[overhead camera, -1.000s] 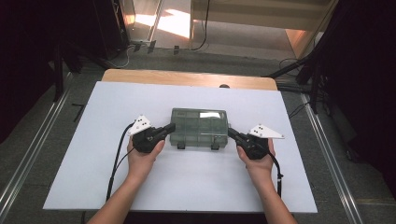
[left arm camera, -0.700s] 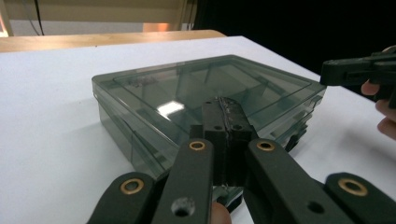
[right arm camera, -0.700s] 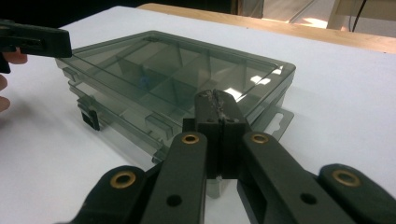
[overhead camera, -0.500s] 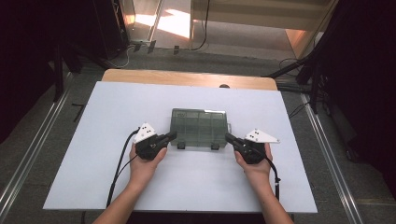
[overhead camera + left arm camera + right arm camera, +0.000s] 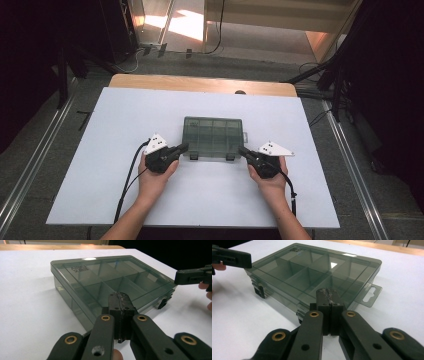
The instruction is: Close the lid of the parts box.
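A see-through grey box (image 5: 213, 137) with a lid lies flat on the white worktop (image 5: 110, 125), near the middle and a bit toward the person. Inside it you can see little walls that split it into small spaces. The lid is down. Two dark clips (image 5: 193, 157) sit on the side of the box that faces the person. A small clear tab with a hole (image 5: 370, 295) sticks out from one short side.

The left gripper (image 5: 181, 148) is held in the person's left hand (image 5: 152, 180). It points at the near left corner of the box. Its jaws are pressed together, with nothing between them. In the left gripper view the tips (image 5: 120, 300) are right at the near edge of the box, just above the lid. I cannot tell if they touch it.

The right gripper (image 5: 243, 151) is held in the person's right hand (image 5: 272, 182). It points at the near right corner of the box. Its jaws are pressed together too, and they hold nothing. In the right gripper view the tips (image 5: 328, 296) are right by the edge of the lid. I cannot tell if they touch.

A black cable (image 5: 127, 180) runs back from the left gripper along the worktop.
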Motion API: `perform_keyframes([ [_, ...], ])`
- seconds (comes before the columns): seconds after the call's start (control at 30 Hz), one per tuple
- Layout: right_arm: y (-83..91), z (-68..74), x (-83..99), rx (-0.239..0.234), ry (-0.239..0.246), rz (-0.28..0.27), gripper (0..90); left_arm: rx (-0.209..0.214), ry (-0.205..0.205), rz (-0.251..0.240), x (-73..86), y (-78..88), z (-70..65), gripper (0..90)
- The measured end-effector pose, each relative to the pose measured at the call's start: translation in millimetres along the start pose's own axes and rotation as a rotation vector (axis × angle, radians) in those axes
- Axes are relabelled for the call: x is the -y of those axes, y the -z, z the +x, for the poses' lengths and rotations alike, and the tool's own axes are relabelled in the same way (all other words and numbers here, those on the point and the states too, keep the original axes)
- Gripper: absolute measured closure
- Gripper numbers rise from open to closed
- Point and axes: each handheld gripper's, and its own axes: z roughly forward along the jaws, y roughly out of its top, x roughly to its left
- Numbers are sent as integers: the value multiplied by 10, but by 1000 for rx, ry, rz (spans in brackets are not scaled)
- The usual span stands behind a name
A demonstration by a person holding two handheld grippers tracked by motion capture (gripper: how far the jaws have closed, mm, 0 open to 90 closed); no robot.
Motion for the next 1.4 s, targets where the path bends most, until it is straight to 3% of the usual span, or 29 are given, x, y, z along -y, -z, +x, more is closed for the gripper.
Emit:
perform_keyframes([
  [0.17,4,18,5,-9,4,-13,900,-9,-7,-4,5,-1,-11,900],
  [0.33,121,-42,-5,-52,-16,-90,728,-6,-7,-6,8,-1,-7,900],
  [0.43,203,-77,-10,-35,-20,-109,514,-4,-7,-6,7,-2,-3,900],
  [0.57,311,-105,7,28,-26,-121,90,-6,-10,-6,7,-2,-6,900],
  [0.63,375,-146,20,15,-39,-133,0,-6,-11,-6,8,-2,-7,900],
  [1.03,670,-317,138,68,-50,-153,0,-4,-10,-7,7,-3,-4,900],
  [1.4,895,-355,242,93,-48,-152,0,-5,-13,-5,8,0,-5,900],
])
